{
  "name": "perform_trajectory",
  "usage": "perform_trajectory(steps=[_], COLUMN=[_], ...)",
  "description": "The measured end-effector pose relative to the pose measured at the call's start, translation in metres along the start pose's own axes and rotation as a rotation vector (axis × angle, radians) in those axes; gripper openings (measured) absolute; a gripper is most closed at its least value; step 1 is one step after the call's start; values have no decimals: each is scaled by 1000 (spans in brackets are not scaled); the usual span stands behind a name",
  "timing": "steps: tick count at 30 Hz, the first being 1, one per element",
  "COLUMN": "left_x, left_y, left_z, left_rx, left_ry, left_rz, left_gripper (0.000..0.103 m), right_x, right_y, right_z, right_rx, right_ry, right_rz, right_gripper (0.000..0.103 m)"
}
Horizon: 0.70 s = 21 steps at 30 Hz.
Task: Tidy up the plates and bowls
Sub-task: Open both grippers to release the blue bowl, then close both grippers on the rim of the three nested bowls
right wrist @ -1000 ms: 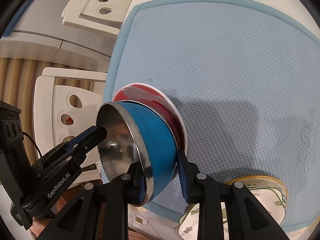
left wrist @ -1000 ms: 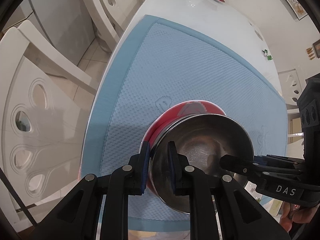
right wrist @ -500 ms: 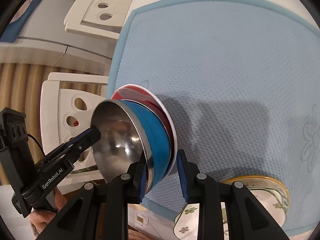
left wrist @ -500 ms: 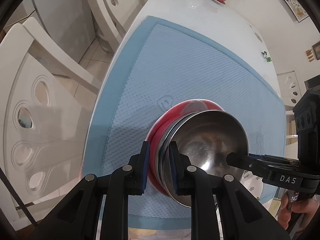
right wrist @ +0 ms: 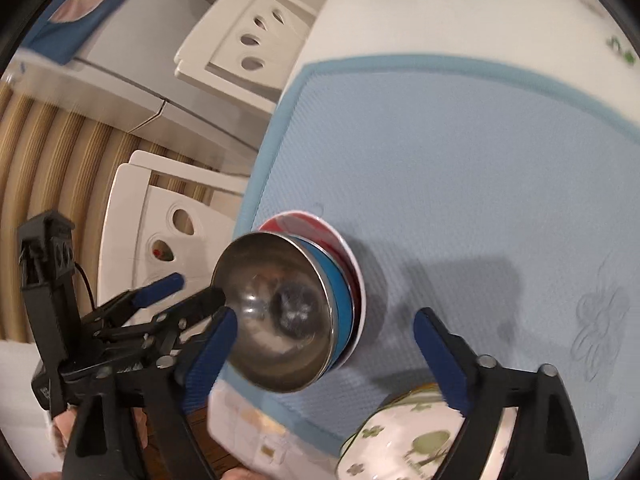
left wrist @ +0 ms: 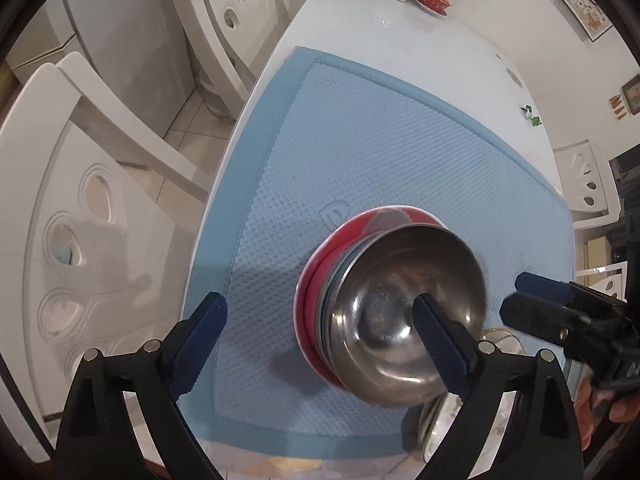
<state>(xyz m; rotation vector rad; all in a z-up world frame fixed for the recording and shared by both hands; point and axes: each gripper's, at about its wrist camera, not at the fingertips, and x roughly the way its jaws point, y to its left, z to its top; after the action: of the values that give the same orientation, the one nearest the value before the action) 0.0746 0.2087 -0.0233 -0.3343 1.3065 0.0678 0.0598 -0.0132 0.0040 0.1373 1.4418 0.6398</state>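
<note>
Now both grippers, left gripper (left wrist: pixel 320 332) and right gripper (right wrist: pixel 324 344), were opening off the steel bowl (left wrist: pixel 404 312) stacked on the red plate (left wrist: pixel 316 280); withdrawing straight up would avoid nudging it.

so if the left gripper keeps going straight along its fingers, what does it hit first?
Probably the steel bowl: the left gripper, jaws opening, straddles the bowl's near rim, with one finger over its inside. The other finger would likely reach the blue mat beside it. Depth is unclear.
</note>
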Motion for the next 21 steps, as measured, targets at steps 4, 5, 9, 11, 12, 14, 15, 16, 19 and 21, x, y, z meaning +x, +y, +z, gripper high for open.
perform_trajectory(steps=[4,5,9,11,12,14,15,16,19,21], left_x=[25,27,38,45,48,51,51,51,49,49], left_y=[9,10,15,15,16,21,20,17,10,10], left_z=[0,0,-1,-3,-4,-6,-6,-5,-5,-5], left_rx=[-31,-36,-47,-39,-46,-89,-94,-83,-49,-48], left_ry=[49,52,53,60,63,60,56,50,35,35], left_rz=[-19,-25,-42,-40,-60,-136,-145,-143,-124,-128], left_gripper=[93,92,85,57,53,39,39,39,39,39], right_x=[30,37,58,65,69,72,73,74,77,78], right_y=[-10,-13,-22,-27,-30,-34,-37,-40,-47,-48], right_z=[-6,-8,-9,-9,-9,-9,-10,-11,-14,-16], right_rx=[37,44,64,79,90,118,138,152,168,184], right_ry=[69,75,100,102,98,77,55,42,48,42], right_rz=[14,15,-2,13,26,40,46,54,93,129], right_gripper=[89,89,89,85,79,69,65,65,58,54])
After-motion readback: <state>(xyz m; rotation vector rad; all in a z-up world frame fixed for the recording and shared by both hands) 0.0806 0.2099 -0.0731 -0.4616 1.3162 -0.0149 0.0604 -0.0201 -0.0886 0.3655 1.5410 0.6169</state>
